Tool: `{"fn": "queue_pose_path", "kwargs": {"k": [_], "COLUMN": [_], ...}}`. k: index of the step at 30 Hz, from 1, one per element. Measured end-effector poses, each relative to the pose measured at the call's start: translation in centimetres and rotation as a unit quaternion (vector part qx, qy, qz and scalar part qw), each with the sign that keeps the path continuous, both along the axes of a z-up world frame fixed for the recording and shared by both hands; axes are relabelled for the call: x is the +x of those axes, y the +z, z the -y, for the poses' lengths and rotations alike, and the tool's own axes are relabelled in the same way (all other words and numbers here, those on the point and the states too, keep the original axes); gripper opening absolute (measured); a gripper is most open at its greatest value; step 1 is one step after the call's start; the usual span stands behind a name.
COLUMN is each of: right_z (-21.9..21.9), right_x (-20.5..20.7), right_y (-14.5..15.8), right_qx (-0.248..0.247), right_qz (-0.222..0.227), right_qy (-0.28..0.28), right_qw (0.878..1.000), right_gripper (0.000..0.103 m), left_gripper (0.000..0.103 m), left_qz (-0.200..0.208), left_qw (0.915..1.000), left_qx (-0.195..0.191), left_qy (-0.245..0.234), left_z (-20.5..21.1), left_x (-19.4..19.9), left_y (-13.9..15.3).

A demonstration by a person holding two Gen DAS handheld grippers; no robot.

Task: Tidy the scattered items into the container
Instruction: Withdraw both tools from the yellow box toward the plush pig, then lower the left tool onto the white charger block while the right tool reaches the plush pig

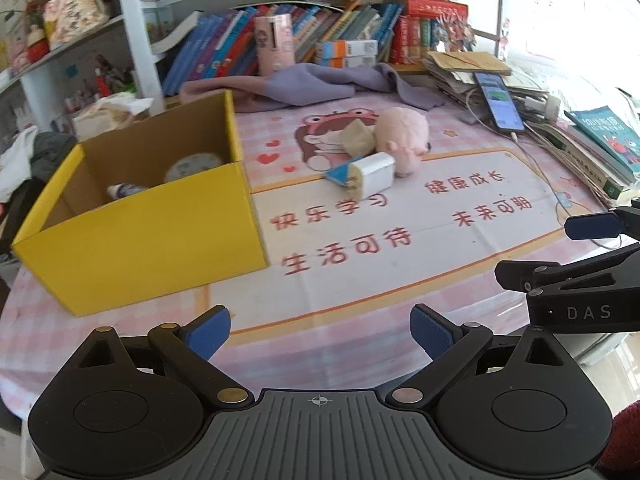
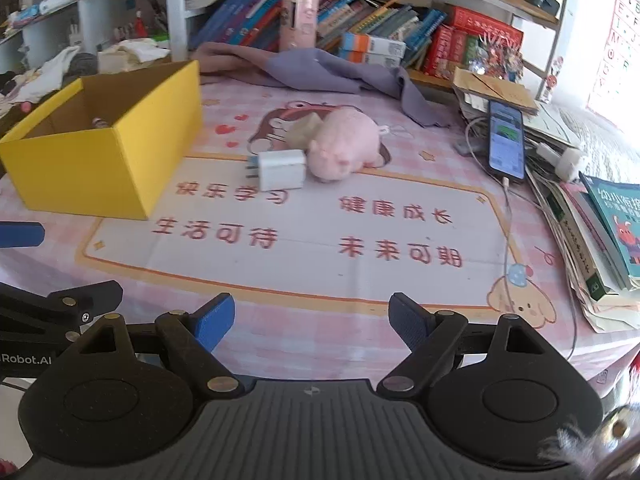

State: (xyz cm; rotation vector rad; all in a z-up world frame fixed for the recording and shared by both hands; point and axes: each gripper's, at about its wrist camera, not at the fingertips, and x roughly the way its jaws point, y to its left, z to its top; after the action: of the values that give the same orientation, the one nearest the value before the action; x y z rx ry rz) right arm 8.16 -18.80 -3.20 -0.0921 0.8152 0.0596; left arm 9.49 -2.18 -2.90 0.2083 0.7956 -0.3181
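Observation:
A yellow cardboard box point(image 1: 152, 240) point(image 2: 100, 160) stands open at the left of the table, holding a round tin point(image 1: 194, 166) and a small tube point(image 1: 126, 190). A pink plush pig point(image 1: 404, 138) point(image 2: 344, 148), a white charger plug point(image 1: 374, 174) point(image 2: 280, 170) and a beige block point(image 1: 356, 140) point(image 2: 304, 130) lie together mid-table, right of the box. My left gripper point(image 1: 320, 332) is open and empty near the table's front edge. My right gripper point(image 2: 312, 326) is open and empty, also near the front edge; it shows at the right of the left wrist view.
A purple cloth point(image 1: 320, 84) point(image 2: 320, 70) lies at the back. A phone point(image 1: 500, 100) point(image 2: 506, 140) on a cable and stacked books point(image 2: 600, 232) line the right side. Shelves of books point(image 1: 320, 32) stand behind. A pink printed mat point(image 2: 320, 240) covers the table.

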Motion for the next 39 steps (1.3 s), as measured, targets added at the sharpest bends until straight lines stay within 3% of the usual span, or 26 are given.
{"fn": "queue_pose_path", "kwargs": {"k": [13, 26, 30, 39], "right_z": [6.4, 9.9, 10.5, 10.1], "right_x": [4.1, 11.6, 14.2, 21.3], "right_y": [-0.5, -0.4, -0.4, 0.0], "right_qx": [-0.002, 0.023, 0.045, 0.130], "right_qz": [-0.008, 0.000, -0.003, -0.029], "right_qy": [-0.020, 0.030, 0.045, 0.049], "right_qw": [1.000, 0.999, 0.998, 0.990], "right_gripper": [0.084, 0.084, 0.084, 0.084], "left_gripper": [0.098, 0.098, 0.098, 0.097], "left_qz": [-0.008, 0.004, 0.015, 0.029], "left_qw": [0.9998, 0.9990, 0.9980, 0.9971], "left_qx": [-0.005, 0.013, 0.028, 0.063], "left_qy": [-0.016, 0.042, 0.054, 0.032], "left_z": [6.6, 10.2, 11.0, 12.9], "left_x": [3.5, 8.5, 9.8, 13.3], "left_y": [-0.8, -0.6, -0.6, -1.5]}}
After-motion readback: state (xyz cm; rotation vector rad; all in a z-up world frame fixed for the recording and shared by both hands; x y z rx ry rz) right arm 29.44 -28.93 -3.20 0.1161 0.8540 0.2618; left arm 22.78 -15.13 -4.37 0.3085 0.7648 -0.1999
